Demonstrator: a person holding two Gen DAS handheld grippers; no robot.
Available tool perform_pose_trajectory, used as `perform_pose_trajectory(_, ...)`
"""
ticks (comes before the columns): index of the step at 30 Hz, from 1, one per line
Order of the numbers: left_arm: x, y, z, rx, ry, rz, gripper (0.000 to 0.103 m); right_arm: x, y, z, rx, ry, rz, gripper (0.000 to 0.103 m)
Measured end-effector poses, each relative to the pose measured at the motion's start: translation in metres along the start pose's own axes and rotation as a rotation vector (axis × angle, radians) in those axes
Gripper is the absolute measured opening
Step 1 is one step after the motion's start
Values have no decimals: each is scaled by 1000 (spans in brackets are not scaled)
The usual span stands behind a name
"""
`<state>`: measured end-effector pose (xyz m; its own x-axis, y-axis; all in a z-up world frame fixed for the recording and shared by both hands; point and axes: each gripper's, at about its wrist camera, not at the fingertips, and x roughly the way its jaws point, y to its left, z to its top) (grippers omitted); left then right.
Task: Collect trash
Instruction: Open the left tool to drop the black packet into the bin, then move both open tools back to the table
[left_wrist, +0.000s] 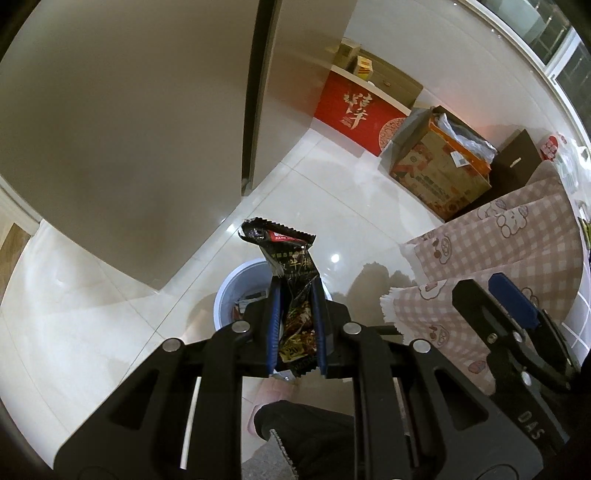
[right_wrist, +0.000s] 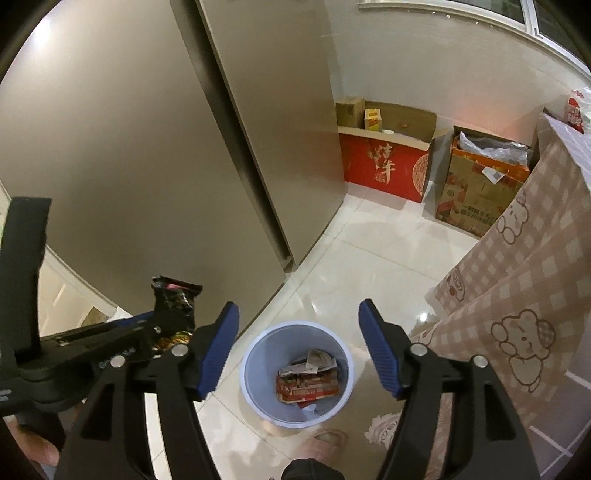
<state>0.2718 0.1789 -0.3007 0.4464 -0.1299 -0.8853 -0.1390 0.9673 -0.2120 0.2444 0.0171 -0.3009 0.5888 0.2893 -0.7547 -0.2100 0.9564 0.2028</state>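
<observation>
Left gripper (left_wrist: 295, 295): closed on a black snack wrapper (left_wrist: 291, 273), which stands up between the blue pads above the bin.
Snack wrapper: crumpled at the top, its lower end hanging below the fingers.
Bin (right_wrist: 297, 373): pale blue, on the white tiled floor, holding red-and-white packaging (right_wrist: 306, 384), possibly a flattened carton.
Right gripper (right_wrist: 299, 350): jaws spread wide with nothing between them, framing the bin's mouth.
Tablecloth (right_wrist: 517, 295): pink check, hanging just right of the bin.
</observation>
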Motion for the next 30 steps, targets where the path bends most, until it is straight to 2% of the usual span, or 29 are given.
perform_pose_trajectory(8,0,-9,3,10,5,9,17,-15,-6,5,25,-36,16,70)
perform_pose_trajectory(11,-1,-10,4,5,8,28,22,-20,-7,4,47,-39,23,70)
perform_pose_trajectory(12,-2,-10,4,1,10,34,31,-21,-8,5,50,-41,24,70)
perform_pose_trajectory(13,-2,-9,5,0,15,36,54,-22,-7,5,51,-44,24,70)
perform_pose_trajectory(14,-3,-10,5,1,12,39,63,-24,-7,5,52,-44,28,70)
perform_pose_trajectory(15,-5,-10,4,5,-2,46,65,-24,-7,5,51,-44,31,70)
perform_pose_trajectory(23,-22,-15,1,25,-22,58,65,-36,-3,3,47,-51,35,70)
perform_pose_trajectory(30,-47,-29,-9,45,-50,52,65,-61,-4,-1,50,-85,32,70)
